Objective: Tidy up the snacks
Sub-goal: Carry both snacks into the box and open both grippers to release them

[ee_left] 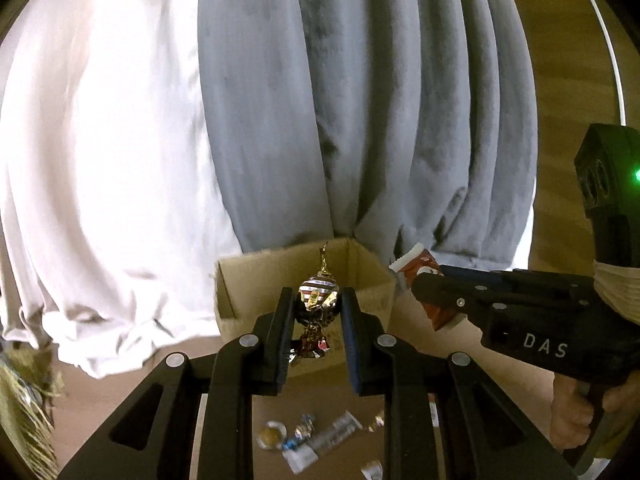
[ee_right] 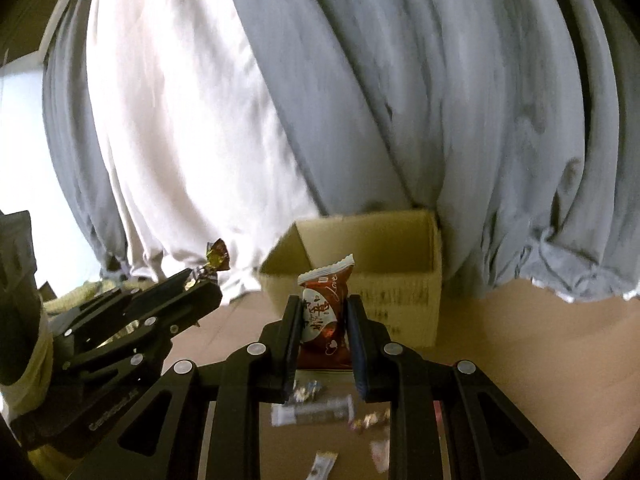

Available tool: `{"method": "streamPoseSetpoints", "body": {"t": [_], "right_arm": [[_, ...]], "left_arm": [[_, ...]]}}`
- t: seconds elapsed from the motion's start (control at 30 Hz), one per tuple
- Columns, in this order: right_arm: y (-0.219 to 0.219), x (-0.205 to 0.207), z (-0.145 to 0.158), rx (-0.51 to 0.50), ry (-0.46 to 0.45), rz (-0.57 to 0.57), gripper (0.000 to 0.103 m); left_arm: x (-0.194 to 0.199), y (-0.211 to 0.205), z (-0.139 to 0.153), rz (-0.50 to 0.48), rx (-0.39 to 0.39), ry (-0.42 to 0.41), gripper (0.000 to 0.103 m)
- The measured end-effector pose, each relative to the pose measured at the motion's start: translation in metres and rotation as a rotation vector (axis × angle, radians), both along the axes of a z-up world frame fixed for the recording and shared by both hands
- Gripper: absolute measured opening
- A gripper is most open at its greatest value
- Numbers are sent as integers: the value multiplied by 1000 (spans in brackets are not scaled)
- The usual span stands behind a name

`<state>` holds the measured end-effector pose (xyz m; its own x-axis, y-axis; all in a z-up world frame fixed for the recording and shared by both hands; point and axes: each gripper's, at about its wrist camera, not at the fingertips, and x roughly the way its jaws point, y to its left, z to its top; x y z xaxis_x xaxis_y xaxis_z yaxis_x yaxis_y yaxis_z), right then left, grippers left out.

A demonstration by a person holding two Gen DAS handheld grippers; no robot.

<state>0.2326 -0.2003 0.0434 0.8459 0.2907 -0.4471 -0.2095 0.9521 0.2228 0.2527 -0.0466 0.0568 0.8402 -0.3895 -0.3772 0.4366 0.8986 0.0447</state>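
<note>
Cardboard, brown and corrugated: an open-topped cardboard box (ee_right: 360, 280) stands on the tan table (ee_right: 540, 340), at its far edge against grey and white hanging curtains (ee_left: 280, 100). Both grippers are raised in front of it, each loaded.

Left gripper (ee_left: 318, 300): pads pressed onto a foil twist-wrapped candy with gold and dark red stripes (ee_left: 318, 296), held upright by its body, twisted tail pointing up. Held this way it can probably drop straight into the box once carried over the rim.

Right gripper (ee_right: 324, 316): pinching a red-and-white sealed snack packet (ee_right: 326, 300) at mid-height, crimped end up. Readable print: cursive "Love", plus red Chinese characters I cannot make out. The right gripper's body reads "DAS" in the left wrist view.

Loose small wrapped snacks (ee_left: 316, 436) lie on the table near its front edge, below both grippers; blurred, labels unreadable.

Judgement: both items are in transit toward the box; neither is over its opening yet.
</note>
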Motion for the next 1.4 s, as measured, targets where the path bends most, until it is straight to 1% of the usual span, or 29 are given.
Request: {"method": "streamPoseSetpoints", "body": {"t": [0.17,0.33,0.53,0.73,0.87,1.0,1.1,1.17,1.2,1.23,1.27,1.3,1.33,1.4], "right_arm": [[-3,14,16,-5,-40,1,24],[-3,33,29,-10,-63,11,24],[-1,61,39,-38,-71,22,24],[-3,96,38,-48,-27,34,24],[-7,121,31,-44,27,36,24],[-9,140,24,-49,65,40,24],[-10,151,19,-53,91,41,24],[-11,159,16,-50,113,41,24],[-11,161,14,-48,120,41,24],[-12,164,13,-45,127,40,25],[-13,167,11,-47,136,37,27],[-14,168,11,-46,137,34,37],[-15,169,11,-46,136,27,39],[-15,165,11,-56,121,16,39]], "left_arm": [[18,-2,12,14,-13,-19,23],[40,-3,21,30,-9,-33,23],[71,-6,26,37,-11,-10,23],[108,-10,22,37,-14,72,23],[136,-13,16,43,-14,140,23],[153,-17,8,52,3,183,23],[160,-20,5,61,18,190,23],[163,-22,5,72,30,180,31],[164,-23,5,75,34,175,43],[164,-23,5,83,36,170,50],[164,-23,6,88,36,163,50],[163,-22,7,94,37,156,50],[164,-22,7,97,39,152,51],[158,-21,8,107,43,143,52]]}}
